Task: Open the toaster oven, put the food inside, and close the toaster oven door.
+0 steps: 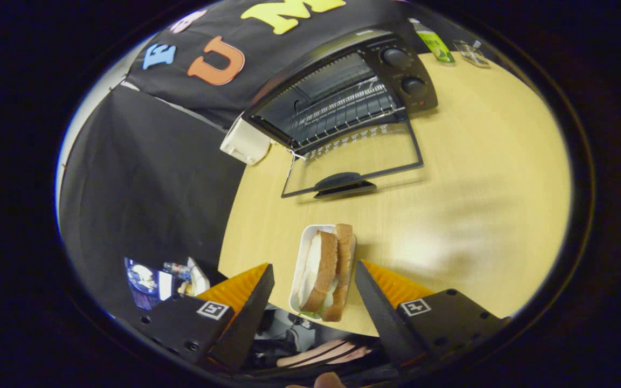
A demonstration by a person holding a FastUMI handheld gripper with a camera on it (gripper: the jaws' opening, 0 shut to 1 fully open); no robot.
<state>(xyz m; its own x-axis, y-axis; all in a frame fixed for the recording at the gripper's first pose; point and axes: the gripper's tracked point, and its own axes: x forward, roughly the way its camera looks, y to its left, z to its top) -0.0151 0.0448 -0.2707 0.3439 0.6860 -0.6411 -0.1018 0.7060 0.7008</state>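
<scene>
Fingers [259, 302] of the gripper [315, 293] stand wide apart, touching nothing, with the sandwich [328, 272] between them on its tray [301, 264], which sits at the table [477, 178] edge. Risk starts here: the slices stand on edge and look loose, so an uneven squeeze could split them or spill the filling, and a nudge could push the tray off the table. Farther on at 12 o'clock, the oven [343, 86] stands with its door [353, 161] lying flat open, rack [343, 110] bare; a low approach could catch the door or its handle [343, 183].
</scene>
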